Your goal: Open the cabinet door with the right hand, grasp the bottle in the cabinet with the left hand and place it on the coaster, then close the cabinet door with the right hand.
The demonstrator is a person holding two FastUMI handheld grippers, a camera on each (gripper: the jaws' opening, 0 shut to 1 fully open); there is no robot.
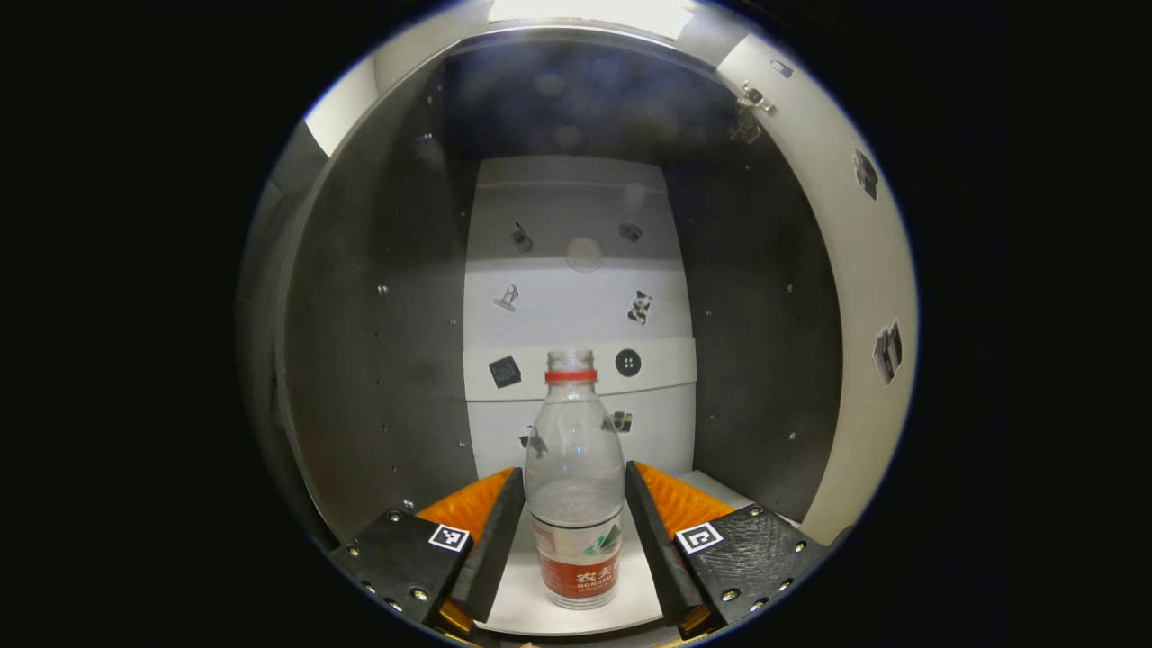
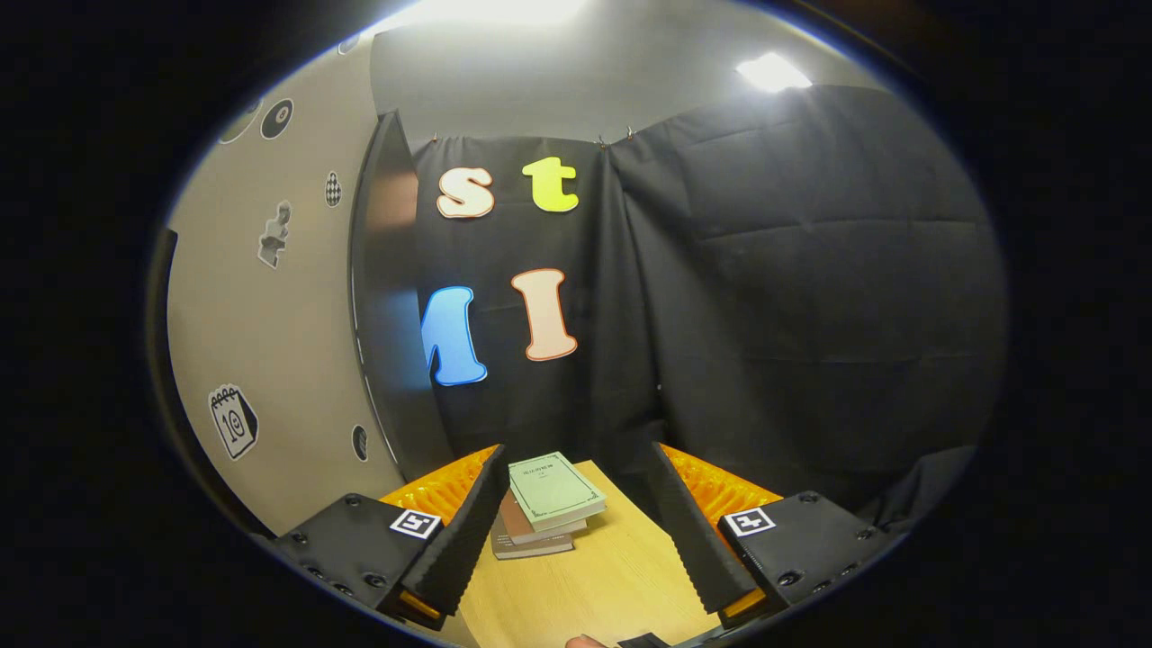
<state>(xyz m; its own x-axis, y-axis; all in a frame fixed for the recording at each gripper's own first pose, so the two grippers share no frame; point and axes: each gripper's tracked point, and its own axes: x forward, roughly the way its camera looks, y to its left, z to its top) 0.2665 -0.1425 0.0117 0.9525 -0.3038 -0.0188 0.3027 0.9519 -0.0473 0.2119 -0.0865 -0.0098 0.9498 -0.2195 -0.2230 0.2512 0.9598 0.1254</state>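
In the left gripper view, the left gripper (image 1: 576,531) reaches into the open dark-walled cabinet (image 1: 378,360), its fingers spread to either side of the clear plastic bottle with a red neck ring and red label (image 1: 576,486); whether the pads touch it cannot be told. The bottle stands upright near the front edge of the white cabinet floor (image 1: 517,594), so the grasp looks imminent while placing and closing remain. In the right gripper view, the right gripper (image 2: 576,531) is wide open and empty above the pale wooden table (image 2: 612,585), near a stack of books (image 2: 544,504) at its far edge. The dark cabinet door (image 2: 387,306) stands open, edge-on.
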